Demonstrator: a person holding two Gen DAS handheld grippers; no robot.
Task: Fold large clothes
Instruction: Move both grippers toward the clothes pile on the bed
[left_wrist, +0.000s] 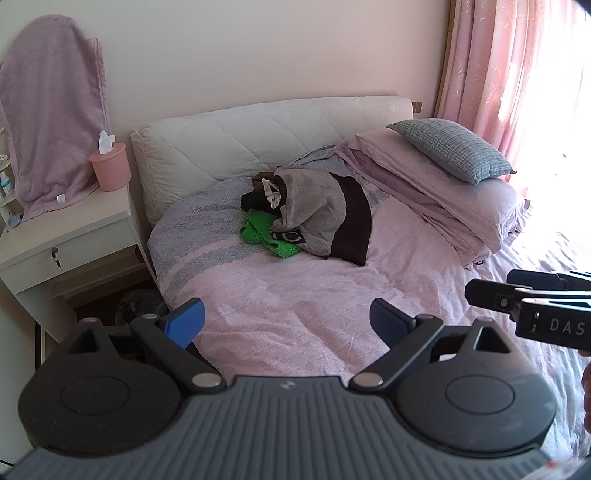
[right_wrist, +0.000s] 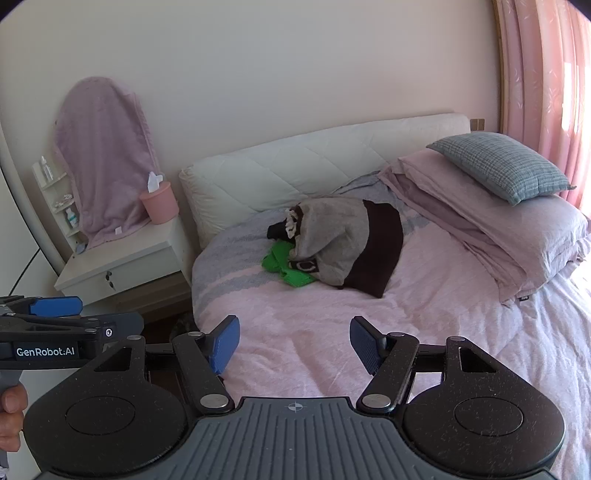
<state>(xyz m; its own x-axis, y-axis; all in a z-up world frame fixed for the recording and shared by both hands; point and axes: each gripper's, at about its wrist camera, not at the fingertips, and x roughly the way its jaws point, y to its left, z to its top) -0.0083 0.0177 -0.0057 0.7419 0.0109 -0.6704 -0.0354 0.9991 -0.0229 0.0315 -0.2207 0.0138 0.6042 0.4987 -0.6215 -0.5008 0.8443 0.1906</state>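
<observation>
A: Left gripper (left_wrist: 286, 323) first: fingers wide apart, nothing between, hovering over near pink bedspread (left_wrist: 295, 295). "GenRobot:AI" printed along its side.

B: And the clothes pile (left_wrist: 314, 214)?

A: Far ahead, just right of centre, near the headboard (left_wrist: 258, 136). Well apart from both tools. Grey-and-brown garment (right_wrist: 343, 240) on top, long axis slanting from far left to near right; green piece (right_wrist: 286, 271) poking out at left. A white "C" on a dark band.

B: Right gripper (right_wrist: 295, 345)?

A: Spread too, empty. "DAS" readable on its body. Neither clearly nearer.
</observation>
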